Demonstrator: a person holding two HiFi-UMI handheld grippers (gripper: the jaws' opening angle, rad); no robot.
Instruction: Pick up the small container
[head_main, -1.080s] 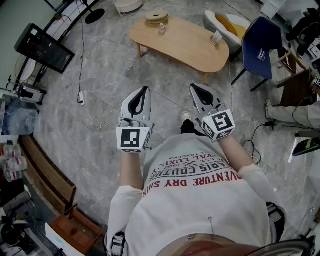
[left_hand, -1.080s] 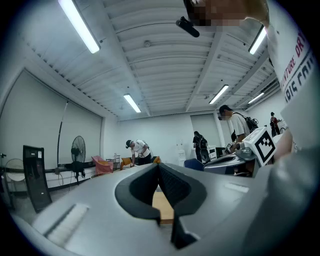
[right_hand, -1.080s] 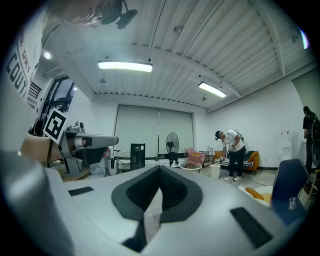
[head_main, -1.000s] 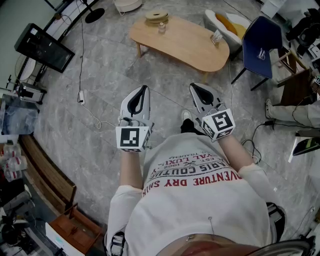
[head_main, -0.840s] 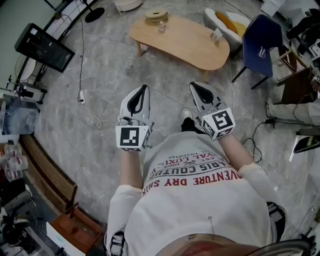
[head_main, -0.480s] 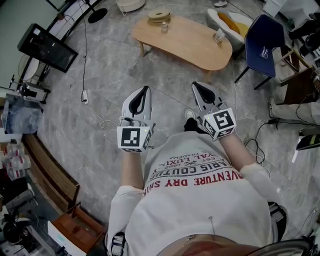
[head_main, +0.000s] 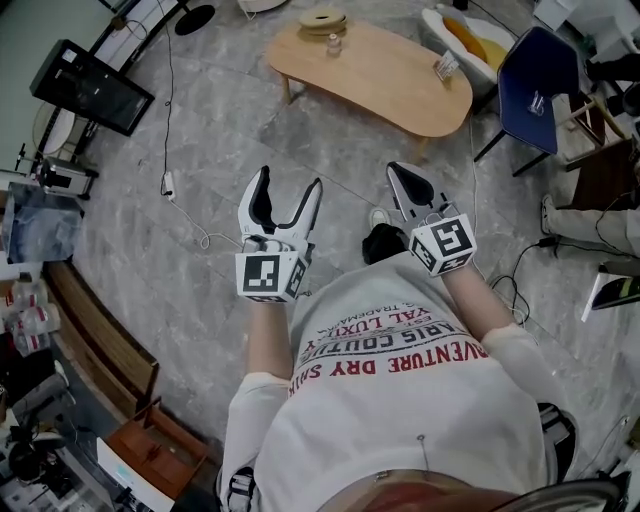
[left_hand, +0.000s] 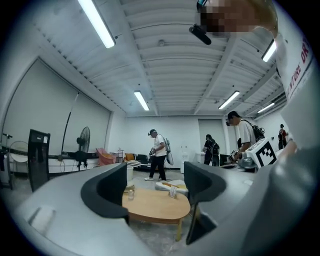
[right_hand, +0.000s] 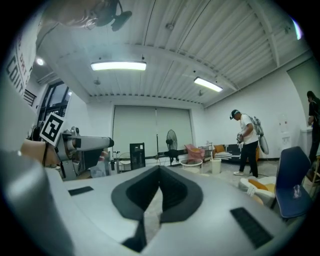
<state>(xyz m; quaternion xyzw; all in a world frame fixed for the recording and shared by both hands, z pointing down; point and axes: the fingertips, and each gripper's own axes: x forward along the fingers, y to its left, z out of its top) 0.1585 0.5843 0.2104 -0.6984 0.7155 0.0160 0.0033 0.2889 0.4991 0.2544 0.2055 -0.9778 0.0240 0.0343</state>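
Observation:
A small clear container (head_main: 333, 45) stands near the far end of a low wooden table (head_main: 380, 75), beside a flat round wooden stack (head_main: 323, 18). Both grippers are held level in front of the person's chest, well short of the table. My left gripper (head_main: 289, 180) is open, its jaws having just been opening with nothing between them. In the left gripper view the left gripper (left_hand: 155, 187) frames the table (left_hand: 157, 207) and the container (left_hand: 131, 193) far off. My right gripper (head_main: 394, 169) is shut and empty, and the right gripper (right_hand: 159, 192) shows its pads together.
A small clear stand (head_main: 443, 68) sits at the table's right end. A blue chair (head_main: 535, 85) and a white seat with an orange cushion (head_main: 462, 30) stand beyond it. A cable with a plug block (head_main: 168, 185) lies on the floor at left, near a dark monitor (head_main: 90, 85). People (left_hand: 159, 152) stand across the room.
The left gripper's jaws have gone from shut to open. Both grippers sit slightly lower in the head view, and the table has shifted up and right. The right gripper stays shut.

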